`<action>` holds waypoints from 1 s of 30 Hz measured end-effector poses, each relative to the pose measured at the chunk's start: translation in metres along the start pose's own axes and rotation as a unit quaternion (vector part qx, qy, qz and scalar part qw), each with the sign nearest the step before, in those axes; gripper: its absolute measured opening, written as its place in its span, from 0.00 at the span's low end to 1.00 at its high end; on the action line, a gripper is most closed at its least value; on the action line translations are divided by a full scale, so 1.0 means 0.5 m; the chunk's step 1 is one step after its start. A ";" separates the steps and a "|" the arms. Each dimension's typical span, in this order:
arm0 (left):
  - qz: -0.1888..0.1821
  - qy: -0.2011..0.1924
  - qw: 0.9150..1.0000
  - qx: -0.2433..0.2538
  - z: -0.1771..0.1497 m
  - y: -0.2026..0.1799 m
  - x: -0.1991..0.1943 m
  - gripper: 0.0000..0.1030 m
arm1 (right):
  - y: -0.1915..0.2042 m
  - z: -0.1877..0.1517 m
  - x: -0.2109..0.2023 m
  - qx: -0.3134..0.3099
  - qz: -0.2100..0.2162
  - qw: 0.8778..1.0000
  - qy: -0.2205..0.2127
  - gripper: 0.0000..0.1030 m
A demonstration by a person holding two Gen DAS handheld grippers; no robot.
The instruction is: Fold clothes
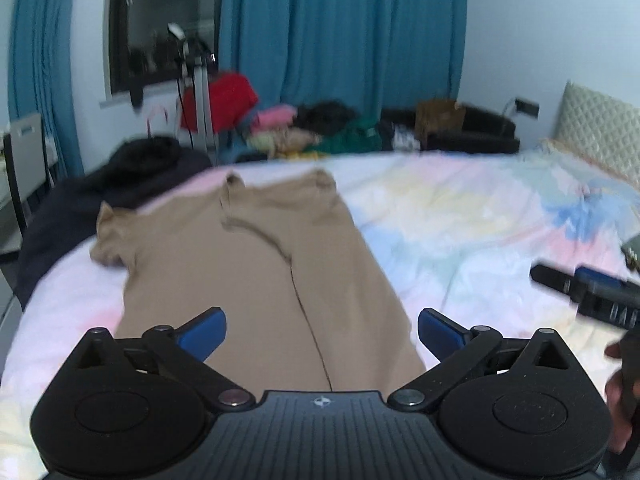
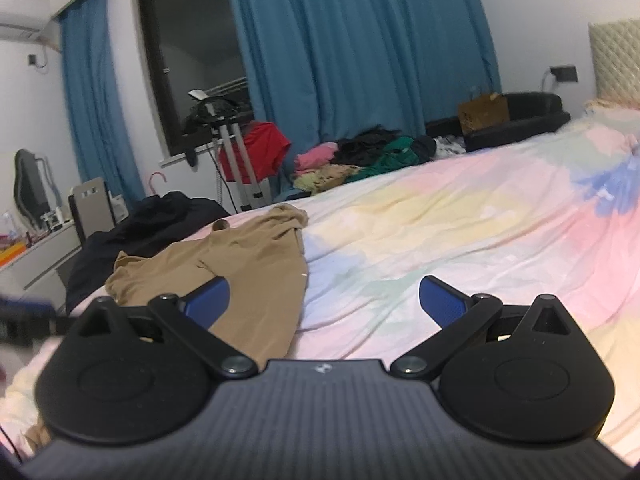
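Note:
A tan short-sleeved shirt (image 1: 248, 264) lies spread on the pastel bedspread (image 1: 460, 220), partly folded along its length, sleeves at the far end. My left gripper (image 1: 322, 332) is open and empty, hovering over the shirt's near hem. My right gripper (image 2: 324, 300) is open and empty, over the bedspread (image 2: 440, 232) just right of the shirt (image 2: 240, 264). The right gripper also shows in the left wrist view (image 1: 584, 286) at the right edge.
A dark garment (image 1: 120, 176) lies at the bed's far left corner. A pile of coloured clothes (image 2: 360, 160) sits beyond the bed under blue curtains (image 2: 360, 40). A red item on a stand (image 2: 256, 152), a desk (image 2: 36, 256) at left, a headboard (image 1: 600, 128) at right.

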State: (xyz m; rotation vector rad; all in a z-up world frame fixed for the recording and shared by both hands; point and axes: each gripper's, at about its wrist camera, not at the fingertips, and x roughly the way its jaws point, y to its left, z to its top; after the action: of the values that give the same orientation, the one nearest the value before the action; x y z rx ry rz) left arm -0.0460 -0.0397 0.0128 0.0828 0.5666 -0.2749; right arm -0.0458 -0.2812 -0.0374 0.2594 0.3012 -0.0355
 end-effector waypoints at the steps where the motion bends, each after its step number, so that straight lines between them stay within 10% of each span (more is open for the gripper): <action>1: 0.002 -0.008 1.000 -0.004 0.007 -0.004 -0.001 1.00 | 0.005 -0.001 -0.001 -0.007 0.002 1.000 -0.002 1.00; 17: 0.040 -0.071 0.995 -0.063 0.061 0.126 -0.018 1.00 | 0.129 0.021 0.075 -0.057 0.072 0.995 0.043 1.00; 30: 0.073 -0.089 0.980 -0.161 -0.044 0.357 -0.013 1.00 | 0.497 0.020 0.470 -0.135 0.202 0.963 0.120 0.99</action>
State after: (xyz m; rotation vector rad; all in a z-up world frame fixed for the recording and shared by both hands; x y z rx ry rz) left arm -0.0128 0.1365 -0.0016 -0.2107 0.4190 -0.0452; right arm 0.1995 -0.0426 -0.0367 0.0487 0.4848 0.4409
